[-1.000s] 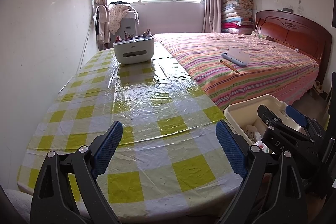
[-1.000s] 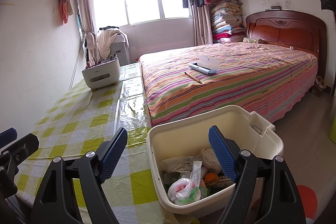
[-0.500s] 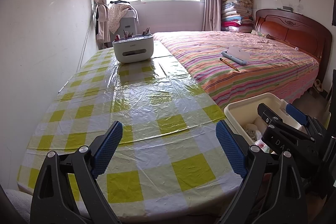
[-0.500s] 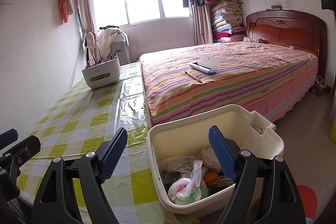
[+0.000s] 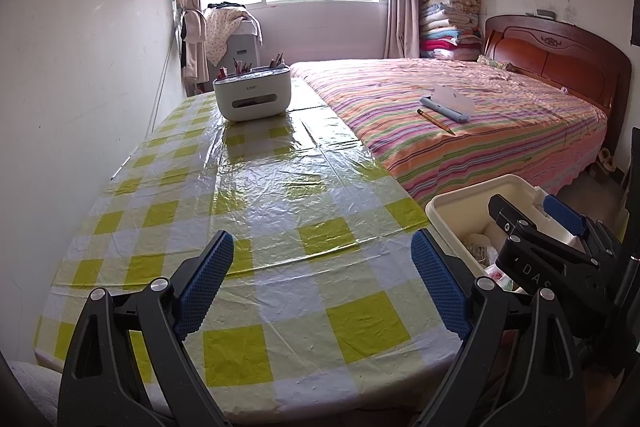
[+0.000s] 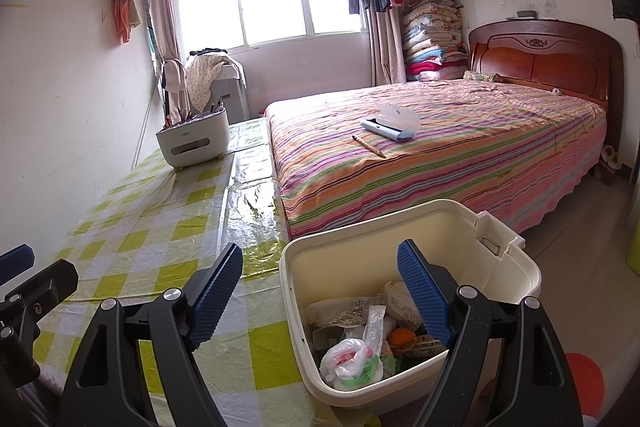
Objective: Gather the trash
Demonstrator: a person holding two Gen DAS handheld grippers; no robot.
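A cream plastic bin (image 6: 492, 259) stands at the table's right edge, holding trash: a knotted plastic bag (image 6: 348, 359), wrappers, cloth and an orange item. It also shows in the left wrist view (image 5: 460, 199). My right gripper (image 6: 320, 295) is open and empty, hovering above the bin's near left rim. My left gripper (image 5: 322, 283) is open and empty above the near end of the yellow-checked table (image 5: 256, 211). The right gripper's body shows in the left wrist view (image 5: 552, 259).
A white desk organizer (image 5: 252, 93) with pens stands at the table's far end. A striped bed (image 6: 440, 147) lies right of the table, with a pencil (image 6: 368, 146) and a blue case (image 6: 390, 127) on it. Wall on the left.
Both grippers stay open and almost still. The left view has drifted back slightly; the bin and trash have not moved.
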